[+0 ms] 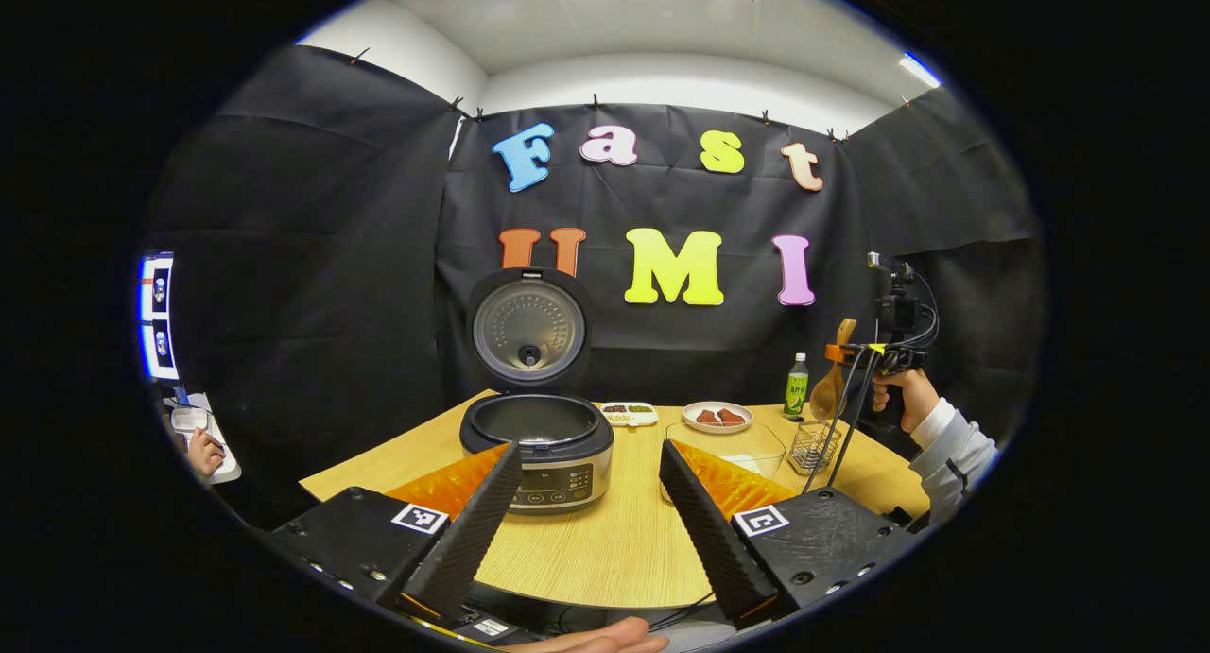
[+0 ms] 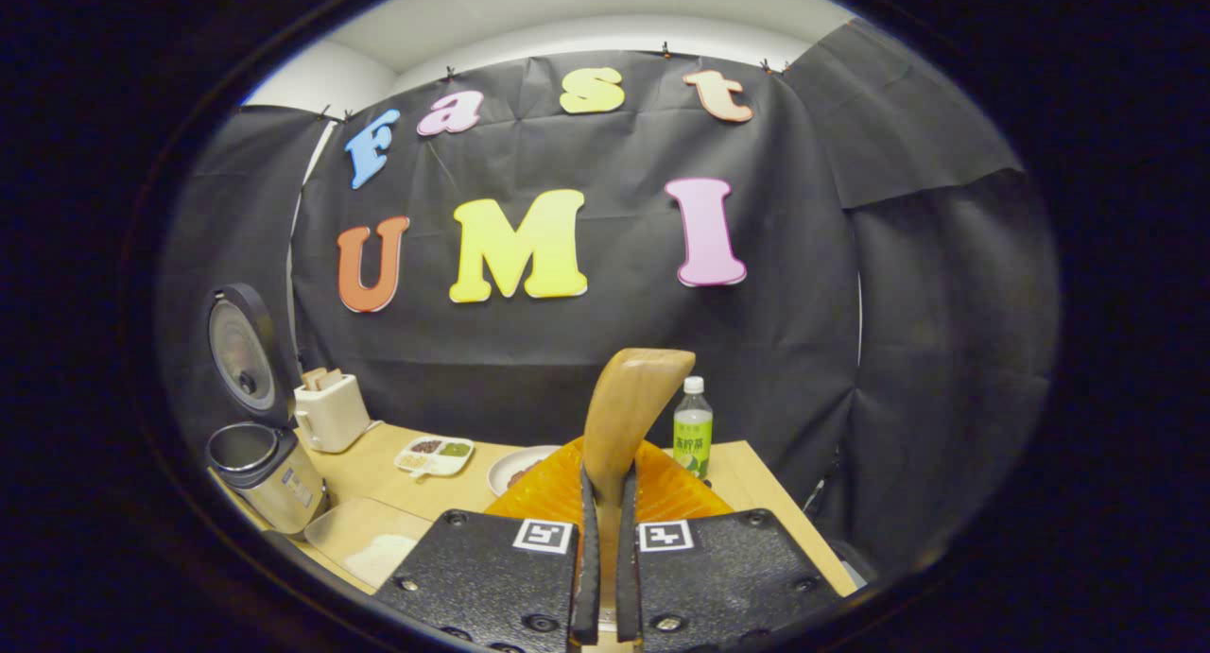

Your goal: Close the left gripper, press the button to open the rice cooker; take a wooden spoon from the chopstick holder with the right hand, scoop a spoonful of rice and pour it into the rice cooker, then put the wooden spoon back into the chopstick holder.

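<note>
The rice cooker [image 1: 535,445] stands on the table with its lid [image 1: 529,330] raised and its pot bare. My left gripper [image 1: 588,455] hangs open in front of it, holding nothing. At the far right a hand carries my right gripper [image 1: 858,354], shut on the wooden spoon [image 1: 830,390], which hangs just above the wire chopstick holder [image 1: 813,445]. In the right gripper view the gripper [image 2: 605,488] clamps the wooden spoon [image 2: 629,407], which sticks up between its fingers. The rice cooker [image 2: 269,469] sits far left. A clear container with rice [image 2: 373,540] lies between them.
The clear rice container [image 1: 733,450] sits right of the cooker. Behind are a plate of meat [image 1: 717,415], a small divided dish [image 1: 629,413] and a green bottle [image 1: 797,386]. A toaster [image 2: 331,409] stands behind the cooker. The wooden table [image 1: 614,549] ends in a curved front edge.
</note>
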